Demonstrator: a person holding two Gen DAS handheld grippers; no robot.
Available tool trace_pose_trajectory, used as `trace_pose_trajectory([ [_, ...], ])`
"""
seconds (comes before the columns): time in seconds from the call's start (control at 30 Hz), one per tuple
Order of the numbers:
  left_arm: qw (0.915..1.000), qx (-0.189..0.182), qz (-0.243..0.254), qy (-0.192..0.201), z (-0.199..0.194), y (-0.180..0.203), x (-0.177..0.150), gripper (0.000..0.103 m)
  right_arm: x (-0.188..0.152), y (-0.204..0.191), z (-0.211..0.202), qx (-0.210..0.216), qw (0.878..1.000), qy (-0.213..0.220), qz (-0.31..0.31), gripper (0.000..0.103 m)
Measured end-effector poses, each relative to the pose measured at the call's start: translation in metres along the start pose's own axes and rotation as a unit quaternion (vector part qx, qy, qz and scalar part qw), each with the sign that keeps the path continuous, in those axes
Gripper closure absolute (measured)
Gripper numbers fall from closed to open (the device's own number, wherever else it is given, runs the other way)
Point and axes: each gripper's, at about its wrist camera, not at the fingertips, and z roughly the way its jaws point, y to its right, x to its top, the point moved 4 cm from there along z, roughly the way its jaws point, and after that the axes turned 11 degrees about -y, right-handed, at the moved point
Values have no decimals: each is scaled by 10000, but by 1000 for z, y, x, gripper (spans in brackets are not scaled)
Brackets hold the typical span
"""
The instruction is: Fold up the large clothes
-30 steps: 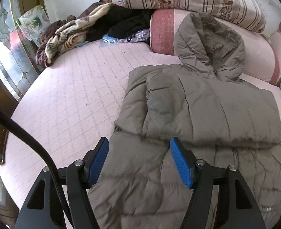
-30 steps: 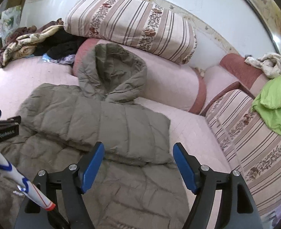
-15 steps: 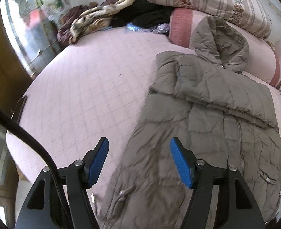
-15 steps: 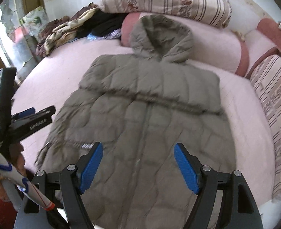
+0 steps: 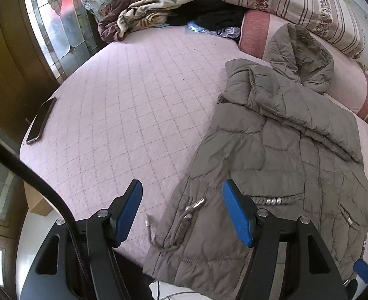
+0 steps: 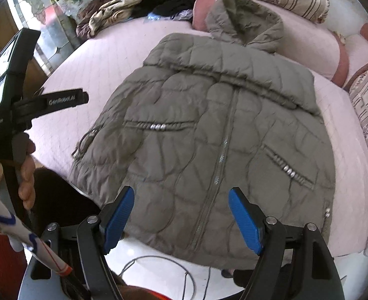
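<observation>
Above the jacket [image 6: 209, 130] hem, both claws, gaping and empty, have drawn back from its folded sleeves.

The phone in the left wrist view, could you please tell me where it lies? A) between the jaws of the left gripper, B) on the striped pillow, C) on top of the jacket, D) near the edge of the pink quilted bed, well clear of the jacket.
D: the phone lies flat near the edge of the pink quilted bed, with bare quilt between it and the jacket.
</observation>
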Motion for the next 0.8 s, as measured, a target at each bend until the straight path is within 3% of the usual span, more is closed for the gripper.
trace_pose_trajectory([
  [0.47, 9999, 161, -2, 17, -9, -1, -5, 37, -7, -16, -10, -16, 9990, 254, -360, 20],
  [0.8, 9996, 225, 140, 9, -9, 13, -6, 37, -5, -8, -7, 86, 9993, 255, -263, 18],
])
